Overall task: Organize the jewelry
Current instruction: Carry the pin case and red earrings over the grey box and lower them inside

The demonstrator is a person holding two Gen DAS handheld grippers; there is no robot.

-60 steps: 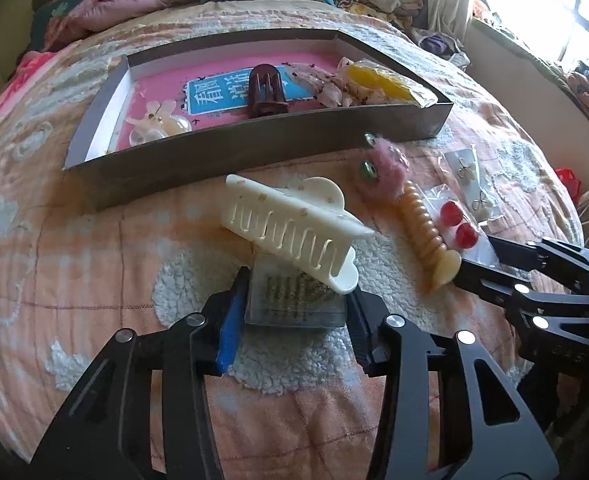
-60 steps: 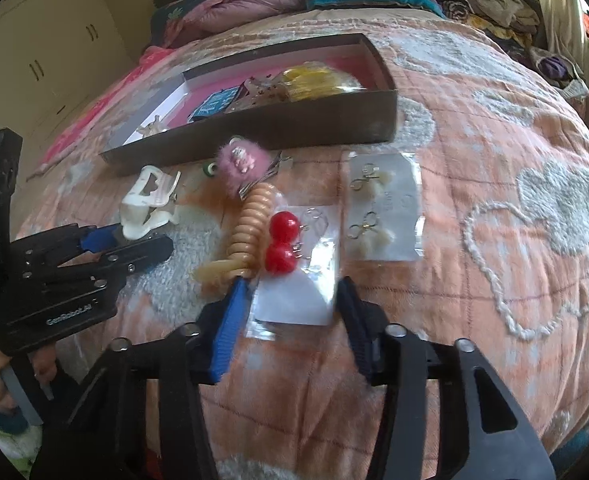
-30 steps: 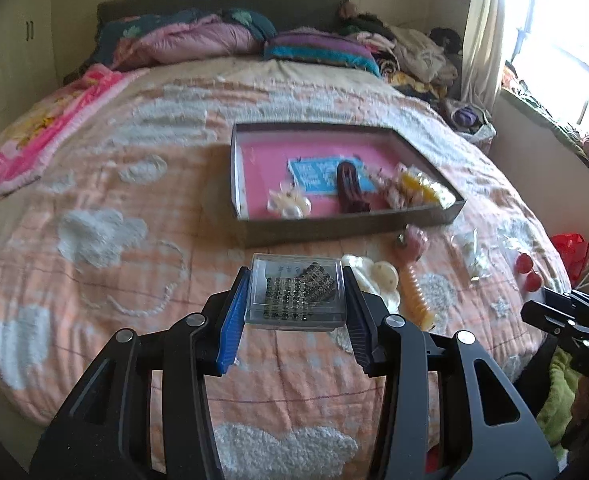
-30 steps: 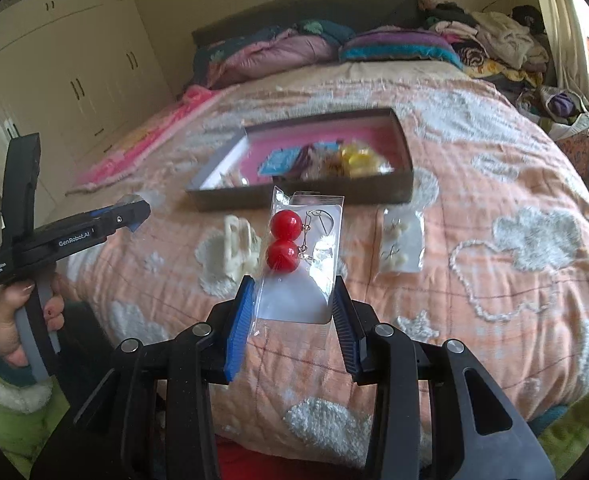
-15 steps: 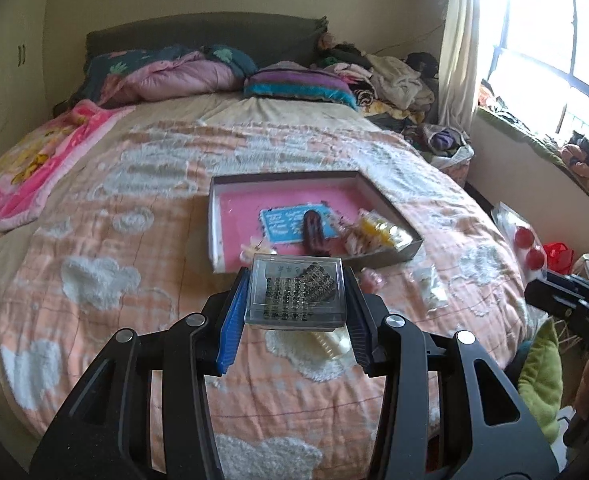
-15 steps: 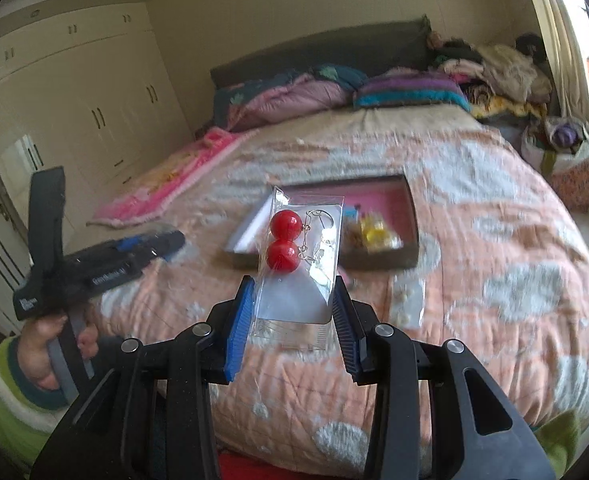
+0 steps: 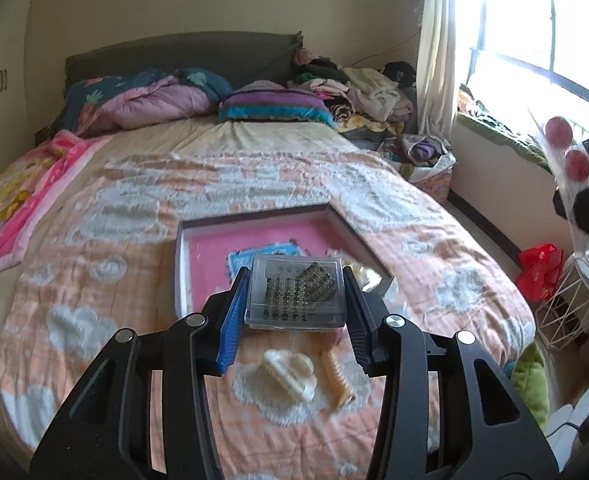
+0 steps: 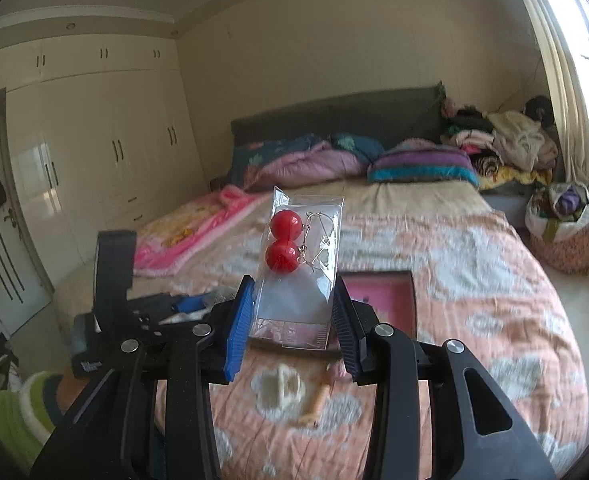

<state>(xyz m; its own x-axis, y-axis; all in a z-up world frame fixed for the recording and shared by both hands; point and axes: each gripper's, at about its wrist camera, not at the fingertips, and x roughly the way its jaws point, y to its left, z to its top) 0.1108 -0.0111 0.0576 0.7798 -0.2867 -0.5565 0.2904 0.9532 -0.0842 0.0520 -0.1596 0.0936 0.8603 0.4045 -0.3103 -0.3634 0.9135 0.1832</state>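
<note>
My left gripper (image 7: 294, 312) clamps a clear, flat plastic case of small dark studs (image 7: 296, 294) between its blue pad and black pad, held above the peach bedspread with white cloud patches (image 7: 94, 280). Beyond the case sits an open grey tray with a pink floor (image 7: 210, 248). Below it on the bedspread lie a cream claw hair clip (image 7: 288, 368) and, just beside it, a tan ribbed hair clip (image 7: 336, 376). At the right edge, 2 red balls in a clear bag (image 7: 566, 152) hang blurred.

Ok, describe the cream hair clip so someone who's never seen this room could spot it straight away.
Start at the peach bedspread and find the pink-lined tray on it. On a white fluffy patch in front of the tray lies the cream hair clip. Unlike the ribbed orange clip beside it, it is pale, broad and toothed.
</note>
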